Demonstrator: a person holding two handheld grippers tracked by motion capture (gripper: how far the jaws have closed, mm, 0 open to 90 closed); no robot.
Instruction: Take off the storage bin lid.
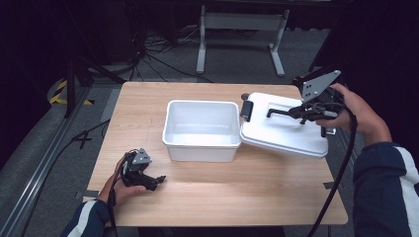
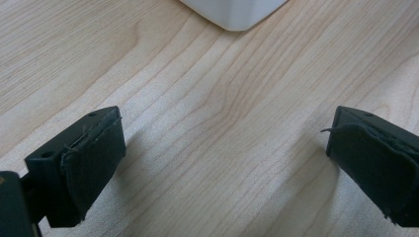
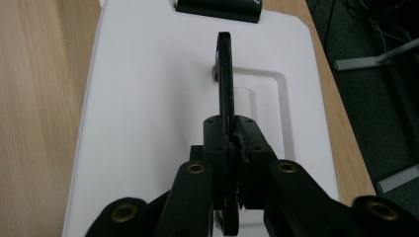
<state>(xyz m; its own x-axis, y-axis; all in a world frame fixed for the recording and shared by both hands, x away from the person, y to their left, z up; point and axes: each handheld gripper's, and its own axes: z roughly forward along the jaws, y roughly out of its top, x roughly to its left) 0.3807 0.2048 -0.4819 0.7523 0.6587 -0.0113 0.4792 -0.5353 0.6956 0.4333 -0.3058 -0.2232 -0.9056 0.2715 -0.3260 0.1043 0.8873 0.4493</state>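
Note:
An open white plastic bin (image 1: 200, 148) stands in the middle of the wooden table. Its white lid (image 1: 281, 133) is just to the right, tilted, with its left edge at the bin's right rim. My right gripper (image 1: 302, 112) is shut on the lid's thin black handle (image 1: 279, 112). In the right gripper view the handle (image 3: 225, 74) runs up from between the pinched jaws (image 3: 231, 136) across the lid (image 3: 148, 98). My left gripper (image 1: 159, 180) lies low on the table near the front left, open with nothing between its pads (image 2: 94, 158); the bin's corner (image 2: 234, 12) lies ahead of it.
A black latch (image 1: 246, 109) sits on the lid's left end, also seen as the latch (image 3: 217, 7) at the top of the right gripper view. Bare wood (image 1: 222, 197) lies in front of the bin. Beyond the table's far edge are cables and a metal stand (image 1: 242, 22).

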